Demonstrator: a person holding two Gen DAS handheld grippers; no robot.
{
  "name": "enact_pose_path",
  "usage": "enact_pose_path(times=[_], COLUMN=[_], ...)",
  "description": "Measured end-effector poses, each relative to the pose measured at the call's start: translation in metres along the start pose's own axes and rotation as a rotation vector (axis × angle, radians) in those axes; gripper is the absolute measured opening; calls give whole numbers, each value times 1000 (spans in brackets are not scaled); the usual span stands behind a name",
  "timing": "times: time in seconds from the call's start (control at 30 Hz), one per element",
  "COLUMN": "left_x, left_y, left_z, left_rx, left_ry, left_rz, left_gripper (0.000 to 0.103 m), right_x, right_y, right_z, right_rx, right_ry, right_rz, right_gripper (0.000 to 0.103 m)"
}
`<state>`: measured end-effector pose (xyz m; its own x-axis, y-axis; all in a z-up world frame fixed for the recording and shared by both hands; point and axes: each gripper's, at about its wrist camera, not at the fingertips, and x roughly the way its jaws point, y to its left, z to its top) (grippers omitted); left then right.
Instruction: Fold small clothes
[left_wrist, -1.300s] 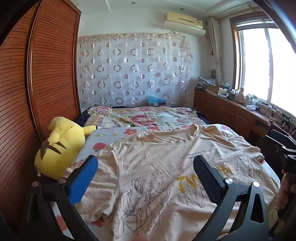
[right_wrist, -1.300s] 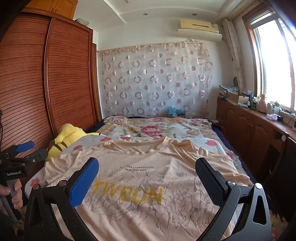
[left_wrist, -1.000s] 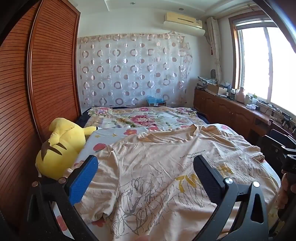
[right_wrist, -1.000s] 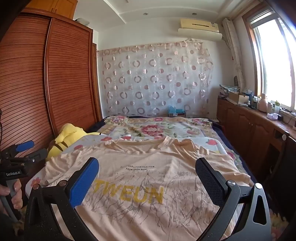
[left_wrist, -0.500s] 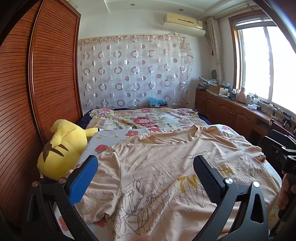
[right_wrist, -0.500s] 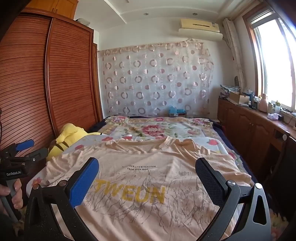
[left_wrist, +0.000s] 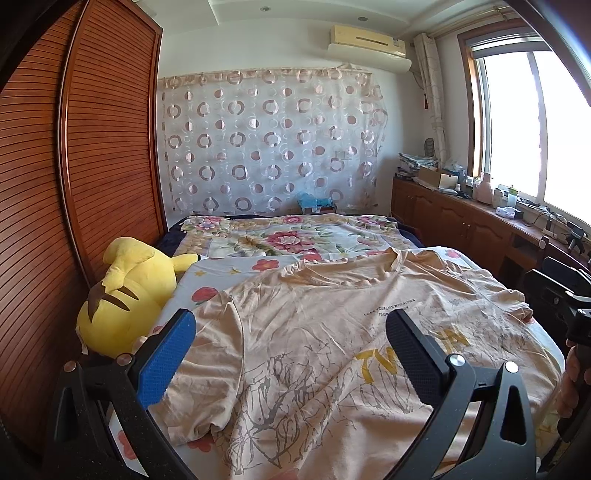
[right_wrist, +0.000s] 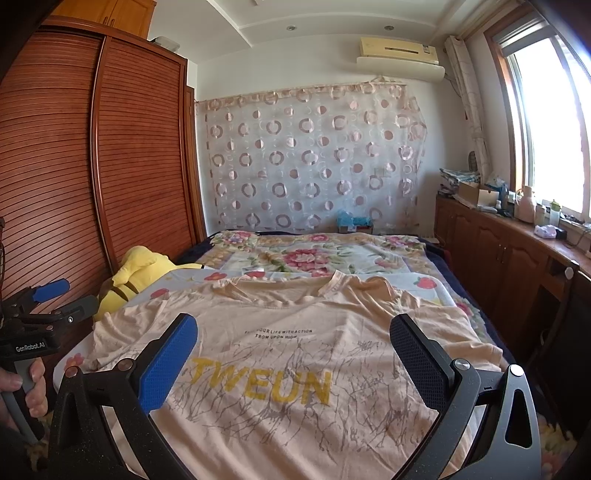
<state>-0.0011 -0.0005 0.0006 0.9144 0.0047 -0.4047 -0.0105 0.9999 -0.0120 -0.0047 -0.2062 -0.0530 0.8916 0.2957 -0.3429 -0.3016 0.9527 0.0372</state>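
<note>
On the bed (right_wrist: 436, 291) the shirt (right_wrist: 295, 354) lies flat, unfolded. Both grippers, left (left_wrist: 291, 354) and right (right_wrist: 295, 354), hover wide open, empty. No folds yet.

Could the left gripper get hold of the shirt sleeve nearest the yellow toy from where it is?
Probably yes. The left gripper is open above the T-shirt, and that sleeve lies flat, uncovered, beside the plush toy.

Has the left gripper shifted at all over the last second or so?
Yes, slightly: in its own view the yellow plush toy has drifted right, so the left gripper has swung a little left.
</note>
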Motion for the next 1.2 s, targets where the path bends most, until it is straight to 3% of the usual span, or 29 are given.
enact_pose_path(times=[1.2], left_x=[1], left_y=[5], left_z=[0], left_rx=[5], left_ry=[-2], left_rz=[-1], left_gripper=[103], right_x=[1], right_y=[1], right_z=[0], right_rx=[0], right_ry=[-5], right_rz=[4], right_gripper=[103])
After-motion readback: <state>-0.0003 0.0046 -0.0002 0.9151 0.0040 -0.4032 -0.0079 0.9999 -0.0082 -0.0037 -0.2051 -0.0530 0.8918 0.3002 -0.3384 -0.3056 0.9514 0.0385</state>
